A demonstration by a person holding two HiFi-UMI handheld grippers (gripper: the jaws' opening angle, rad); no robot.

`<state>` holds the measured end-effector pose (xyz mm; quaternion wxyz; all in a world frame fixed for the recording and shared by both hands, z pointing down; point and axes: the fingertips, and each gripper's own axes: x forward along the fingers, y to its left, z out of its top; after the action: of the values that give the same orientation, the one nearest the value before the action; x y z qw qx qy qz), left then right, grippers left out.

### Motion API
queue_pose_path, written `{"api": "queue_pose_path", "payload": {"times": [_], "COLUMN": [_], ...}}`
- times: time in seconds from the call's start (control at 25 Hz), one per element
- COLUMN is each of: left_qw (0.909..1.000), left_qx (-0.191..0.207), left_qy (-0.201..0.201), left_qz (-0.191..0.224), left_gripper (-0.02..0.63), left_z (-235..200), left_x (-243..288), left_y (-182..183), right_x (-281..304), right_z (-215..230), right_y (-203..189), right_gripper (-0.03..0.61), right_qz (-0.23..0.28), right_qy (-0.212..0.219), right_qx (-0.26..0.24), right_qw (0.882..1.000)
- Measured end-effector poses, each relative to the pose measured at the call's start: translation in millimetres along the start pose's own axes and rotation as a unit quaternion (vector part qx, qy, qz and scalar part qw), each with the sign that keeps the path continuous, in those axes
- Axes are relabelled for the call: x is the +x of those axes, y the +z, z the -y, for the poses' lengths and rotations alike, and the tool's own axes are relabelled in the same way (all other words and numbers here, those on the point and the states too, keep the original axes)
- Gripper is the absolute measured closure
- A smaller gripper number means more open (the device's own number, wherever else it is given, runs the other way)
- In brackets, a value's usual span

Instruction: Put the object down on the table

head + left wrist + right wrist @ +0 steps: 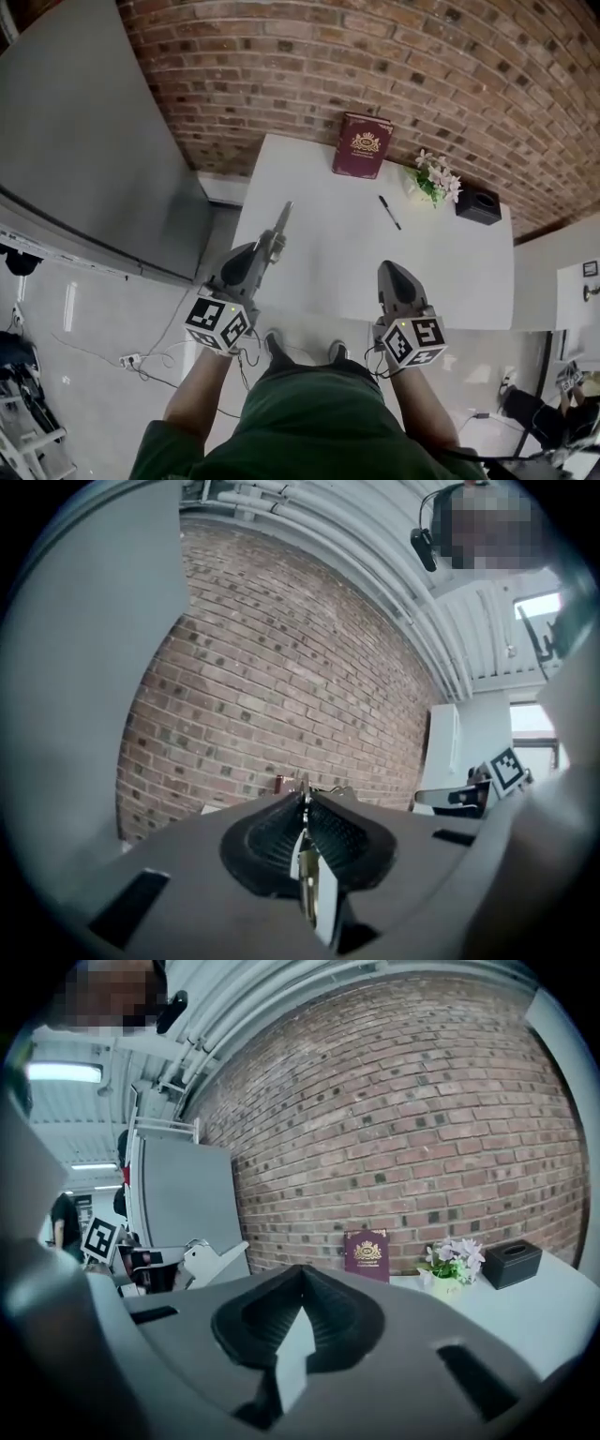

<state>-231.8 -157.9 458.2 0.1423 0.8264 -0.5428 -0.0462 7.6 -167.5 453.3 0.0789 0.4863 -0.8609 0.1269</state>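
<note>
A thin flat grey metal piece [282, 223] sticks forward out of my left gripper [274, 246], whose jaws are shut on it. It hangs over the near left part of the white table [319, 272]. In the left gripper view the piece [307, 883] shows edge-on between the closed pads of the left gripper [305, 803]. In the right gripper view, the same piece [216, 1260] is at the left. My right gripper [389, 272] is shut and holds nothing, above the table's near edge; its pads meet in the right gripper view [300, 1274].
A maroon book [362, 145] leans against the brick wall at the table's back. A black pen [390, 213] lies mid-table. A small flower pot [437, 178] and a black box [478, 205] stand at the back right. A grey panel [84, 141] stands to the left.
</note>
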Motion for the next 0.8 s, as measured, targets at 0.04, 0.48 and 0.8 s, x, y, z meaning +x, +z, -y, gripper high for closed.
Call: {"api": "queue_pose_path", "payload": {"times": [0.04,0.48,0.8], "left_qw": [0.9999,0.9928,0.9751], "left_qx": [0.005,0.094,0.189], "left_qy": [-0.008,-0.026,-0.032], "left_qz": [-0.005,-0.070,-0.112], "left_gripper": [0.589,0.589,0.589], "left_z": [-1.4,-0.8,2.8], "left_x": [7.0,78.4,121.7], "left_y": [-3.3,-45.2,-71.7], "right_x": [-2.2,-7.3,1.8], "right_z": [1.6,40.3,73.2], "right_y": [-2.9,-9.8,-17.0], "right_gripper": [0.575,0.575,0.575], "right_qz": [-0.004,-0.007,-0.009], "right_qy": [-0.009,-0.039,-0.044], "right_qx": [0.001,0.026,0.053], "right_qw": [1.000,0.999,0.998]}}
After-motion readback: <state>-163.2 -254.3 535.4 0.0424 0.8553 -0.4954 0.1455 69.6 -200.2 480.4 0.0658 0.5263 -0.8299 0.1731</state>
